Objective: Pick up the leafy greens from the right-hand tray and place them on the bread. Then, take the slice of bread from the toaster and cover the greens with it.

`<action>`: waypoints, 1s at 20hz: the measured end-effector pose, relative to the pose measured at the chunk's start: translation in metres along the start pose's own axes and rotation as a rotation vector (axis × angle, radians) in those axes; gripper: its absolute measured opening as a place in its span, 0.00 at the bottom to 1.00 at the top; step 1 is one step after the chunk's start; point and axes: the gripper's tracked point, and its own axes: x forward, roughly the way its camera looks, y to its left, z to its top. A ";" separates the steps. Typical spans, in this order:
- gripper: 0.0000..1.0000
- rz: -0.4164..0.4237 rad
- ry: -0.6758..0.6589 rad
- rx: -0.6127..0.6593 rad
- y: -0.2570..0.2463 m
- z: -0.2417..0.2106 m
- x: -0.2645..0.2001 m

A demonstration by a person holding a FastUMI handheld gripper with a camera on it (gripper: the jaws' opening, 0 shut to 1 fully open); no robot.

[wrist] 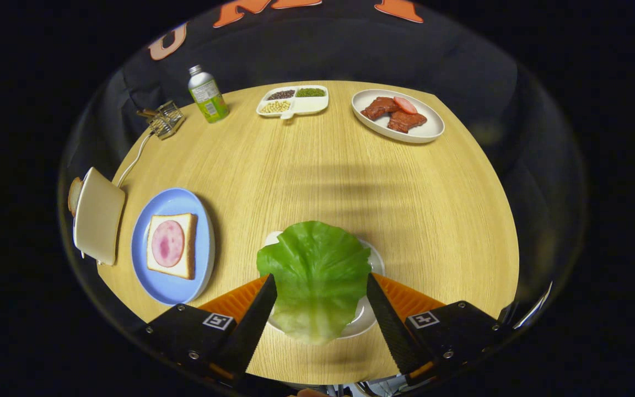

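Note:
A large green lettuce leaf lies on a small white tray near the table's front edge. My gripper is open, its two fingers standing on either side of the leaf, close to its edges. To the left, a blue plate holds a slice of bread topped with a round pink ham slice. Left of the plate stands a cream toaster with a slice of bread poking out of it.
The round wooden table carries, at its far side, a green bottle, a small wire rack, a white divided dish of grains and an oval plate with meat pieces. A cord runs from the toaster.

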 end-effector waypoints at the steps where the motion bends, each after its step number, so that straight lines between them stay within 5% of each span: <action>1: 0.99 0.006 0.009 0.003 0.002 -0.001 0.003; 13: 0.95 0.008 0.062 -0.067 0.016 -0.018 0.031; 19: 0.67 -0.017 0.062 -0.009 0.001 -0.014 0.032; 20: 0.54 -0.017 0.060 0.013 -0.004 -0.012 0.033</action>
